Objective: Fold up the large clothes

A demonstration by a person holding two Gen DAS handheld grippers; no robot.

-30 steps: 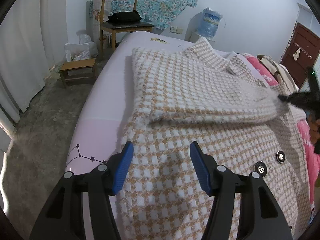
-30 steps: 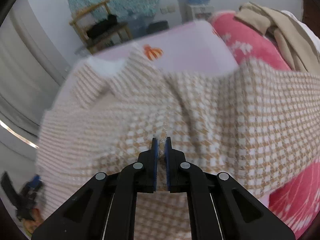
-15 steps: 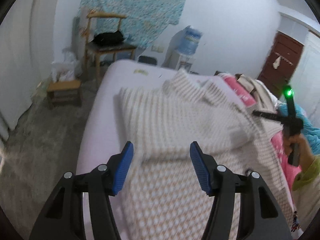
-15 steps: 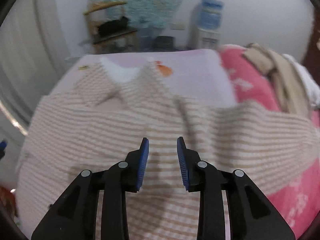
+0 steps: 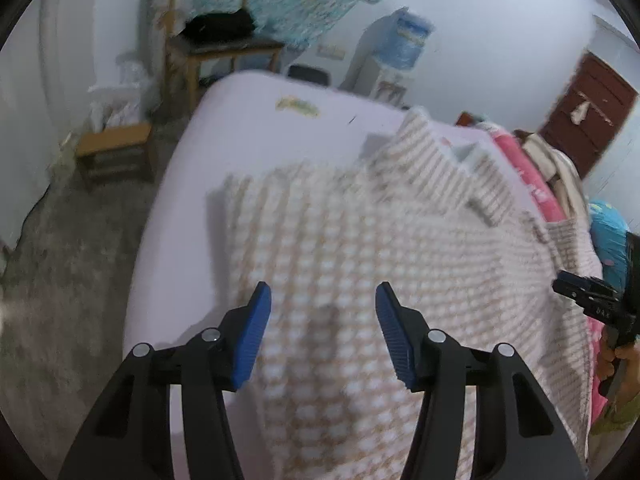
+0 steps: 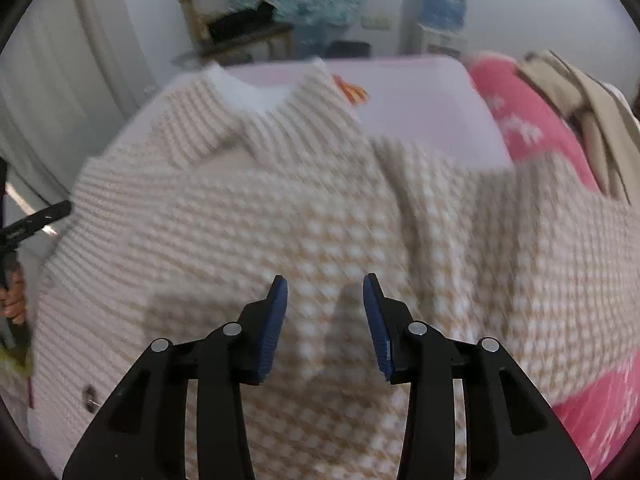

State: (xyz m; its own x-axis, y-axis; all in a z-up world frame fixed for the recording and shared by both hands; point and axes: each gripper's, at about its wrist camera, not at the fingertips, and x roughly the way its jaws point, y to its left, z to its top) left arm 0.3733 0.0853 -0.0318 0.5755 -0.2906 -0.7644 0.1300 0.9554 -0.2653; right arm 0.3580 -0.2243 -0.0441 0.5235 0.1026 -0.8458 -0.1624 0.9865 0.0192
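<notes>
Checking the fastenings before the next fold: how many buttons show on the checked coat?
1: a dark button near the coat edge, lower left in the right wrist view. Others may be hidden.

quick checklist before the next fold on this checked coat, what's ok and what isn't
1. Right tongs free of cloth: ok, jaws opening, nothing between them.
2. Left tongs free of cloth: ok, jaws closing slightly, gap bare.
3. Coat flat on the bed: cannot tell, pictures blurred; a ridge runs down its right part.
4. Collar at the far end, clear of both tongs: ok.
5. Coat fully on the bed: not ok, its right side lies over the pink blanket.
6. Hem and buttons placed for folding: cannot tell, only one button shows.
</notes>
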